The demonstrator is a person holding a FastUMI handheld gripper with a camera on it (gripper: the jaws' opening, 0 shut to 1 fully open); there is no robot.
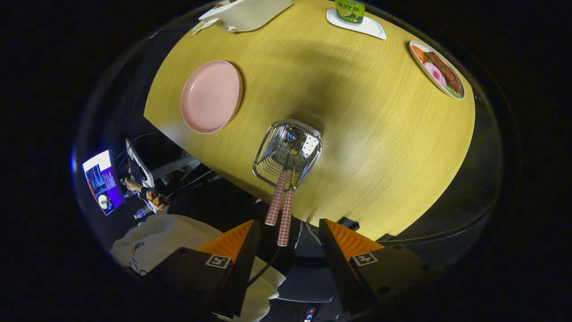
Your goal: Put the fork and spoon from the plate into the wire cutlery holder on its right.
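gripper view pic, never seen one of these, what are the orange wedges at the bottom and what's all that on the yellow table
The two orange wedges are the fingers of a hand-held gripper; a person carries it, with no robot arm. The camera rides on the gripper and looks forward along those fingers, with a fisheye lens that bends everything. The jaws stand open and hold nothing.

Just ahead of them a wire cutlery holder stands on the yellow table. Two utensils with red checked handles stand in it, handles sticking out toward the fingers. To its left lies an empty pink plate. Beyond are a food plate, a green carton on a white tray and a white board.
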